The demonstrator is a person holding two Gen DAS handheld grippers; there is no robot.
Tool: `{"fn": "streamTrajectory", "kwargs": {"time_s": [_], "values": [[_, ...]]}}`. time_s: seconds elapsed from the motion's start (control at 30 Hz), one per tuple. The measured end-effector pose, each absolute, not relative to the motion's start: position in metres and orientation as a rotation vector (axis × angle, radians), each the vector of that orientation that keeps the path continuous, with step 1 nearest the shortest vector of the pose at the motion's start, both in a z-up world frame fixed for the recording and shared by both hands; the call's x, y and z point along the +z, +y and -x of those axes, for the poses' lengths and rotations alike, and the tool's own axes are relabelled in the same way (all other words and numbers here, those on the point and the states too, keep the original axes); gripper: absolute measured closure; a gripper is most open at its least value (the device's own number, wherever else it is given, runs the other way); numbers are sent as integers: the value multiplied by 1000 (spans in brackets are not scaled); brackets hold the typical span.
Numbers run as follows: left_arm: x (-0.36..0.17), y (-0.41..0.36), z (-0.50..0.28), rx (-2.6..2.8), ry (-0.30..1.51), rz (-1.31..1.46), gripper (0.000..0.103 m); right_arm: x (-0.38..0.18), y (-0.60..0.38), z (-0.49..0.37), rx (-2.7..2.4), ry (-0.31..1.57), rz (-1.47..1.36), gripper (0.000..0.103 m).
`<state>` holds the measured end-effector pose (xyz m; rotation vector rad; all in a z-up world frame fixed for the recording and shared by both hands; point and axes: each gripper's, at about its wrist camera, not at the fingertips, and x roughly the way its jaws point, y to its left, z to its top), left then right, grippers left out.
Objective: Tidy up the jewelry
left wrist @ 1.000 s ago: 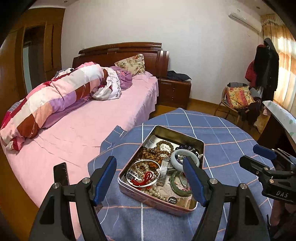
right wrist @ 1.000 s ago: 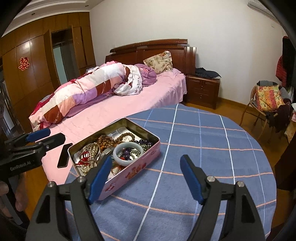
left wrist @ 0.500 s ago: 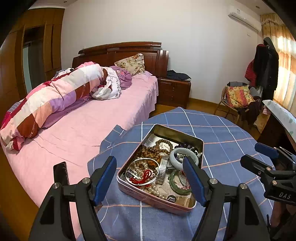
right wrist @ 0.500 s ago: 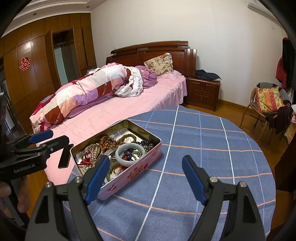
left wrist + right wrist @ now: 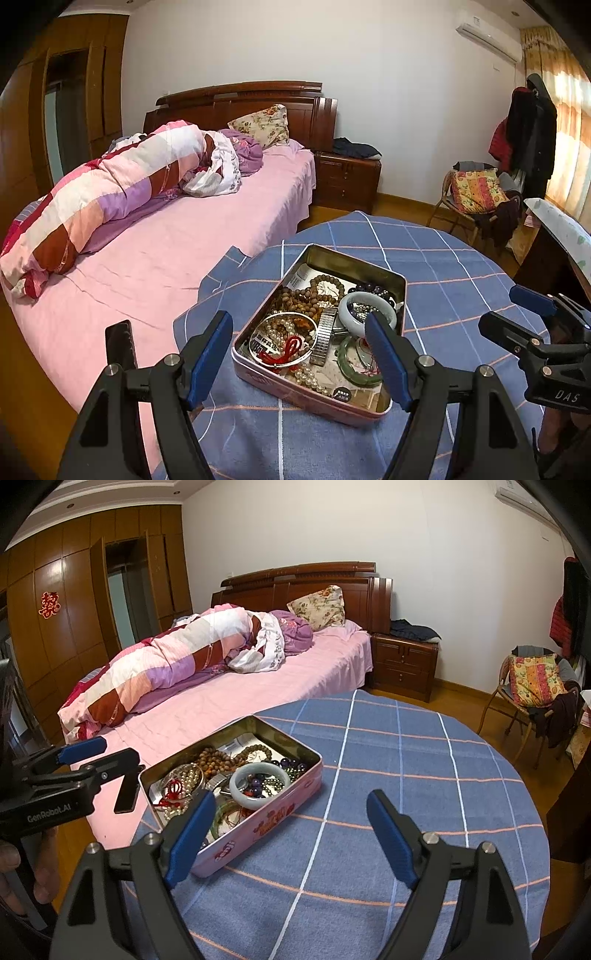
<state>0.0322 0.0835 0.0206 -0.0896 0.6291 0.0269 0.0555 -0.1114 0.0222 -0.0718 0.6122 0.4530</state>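
Open pink tin (image 5: 400,286) sits on the counter (image 5: 461,266), covered in blue checked cloth, toward its bed-side edge. All the jewelry lies heaped in the tin: brown bead strings (image 5: 301,297) at 11 o'clock, pale bangle (image 5: 365,308) at 2 o'clock over dark beads, pearls (image 5: 275,330) with a red cord at 8 o'clock, metal watch band (image 5: 324,336) mid-tin, green bangle (image 5: 356,363) at 5 o'clock.

Left gripper (image 5: 299,356) hovers at the tin's near edge, fingers spread wide, holding nothing. Right gripper (image 5: 291,834) hovers over bare cloth at the tin's 3 o'clock side, fingers wide apart, empty.

Step, by my read: both grippers posed at the tin, nothing gripped. Fits either sorting about to happen or pieces already gathered into the tin; can't tell which. Any pick needs a narrow pinch on one piece, since the strands lie tangled.
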Motion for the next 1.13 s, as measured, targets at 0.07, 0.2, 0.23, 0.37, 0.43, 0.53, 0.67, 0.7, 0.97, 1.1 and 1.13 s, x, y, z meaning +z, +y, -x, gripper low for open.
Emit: {"fn": "streamTrajectory", "kwargs": {"time_s": [0.07,0.2,0.23,0.37,0.43,0.53,0.67,0.7,0.97,1.1,1.13], "values": [[20,84,-33,25,633,98,29,22,-112,-55,452,611,72,17],[21,84,-33,10,636,104,29,21,-112,-54,448,608,70,16],[21,83,-33,5,635,103,29,21,-112,-53,447,608,69,16],[22,81,-33,0,636,101,29,21,-112,-53,447,608,71,16],[22,82,-33,3,636,101,29,21,-112,-54,446,608,71,16],[22,83,-32,7,633,103,29,21,-112,-54,445,608,71,15],[21,81,-33,5,640,103,29,20,-112,-54,446,609,74,15],[20,81,-33,5,642,103,29,21,-112,-55,446,610,74,14],[18,78,-32,11,634,74,29,19,-114,-55,445,615,80,14],[18,77,-32,11,633,71,29,16,-114,-55,439,621,80,13],[18,77,-33,7,636,73,29,16,-114,-55,437,622,80,13]]}}
